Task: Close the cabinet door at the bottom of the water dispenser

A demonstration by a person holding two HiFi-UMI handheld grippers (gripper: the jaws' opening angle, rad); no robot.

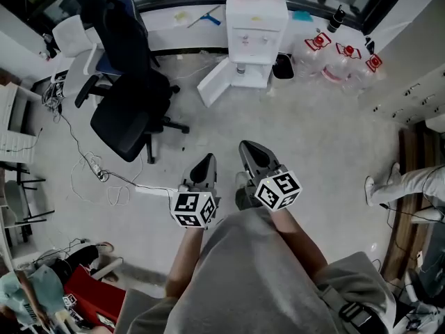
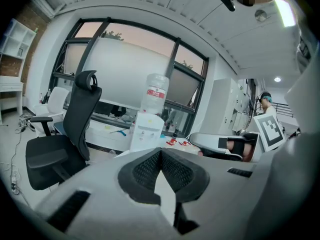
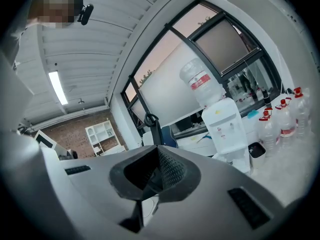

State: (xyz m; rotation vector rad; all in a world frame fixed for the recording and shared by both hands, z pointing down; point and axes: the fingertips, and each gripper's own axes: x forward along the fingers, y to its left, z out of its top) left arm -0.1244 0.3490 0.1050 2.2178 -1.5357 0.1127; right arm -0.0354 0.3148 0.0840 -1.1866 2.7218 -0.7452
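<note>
In the head view, a black office chair [image 1: 128, 110] stands on the floor at 10 o'clock from the two grippers, and a white power strip [image 1: 94, 167] with its cable lies below the chair at 9 o'clock. The left gripper [image 1: 206, 163] is held low over the floor near the centre of the view, pointing toward 12 o'clock. Its own view shows the claw clenched, pad tips meeting, with nothing between them. The cabinet door [image 1: 214, 81] is at 12 o'clock, well apart from both grippers. It stands open, swung out to the left of the cabinet front at roughly 10 o'clock from the dispenser base, with its hinge edge against the lower left corner of the cabinet. The water dispenser [image 1: 256, 26] is a white unit placed against the window counter, with a clear water bottle [image 2: 155, 94] mounted upright on top. The right gripper [image 1: 249, 149] is just beside the left one, at its 3 o'clock, and also points toward 12 o'clock. Its claw is likewise clenched and empty, tips together. A black bin [image 1: 283, 66] stands just beside the dispenser base at its 3 o'clock. A group of clear bottles with red caps [image 1: 341, 61] stands on the floor at 1 o'clock from the grippers. A person's trouser leg and shoe [image 1: 407, 186] are at 3 o'clock, near the right edge.
</note>
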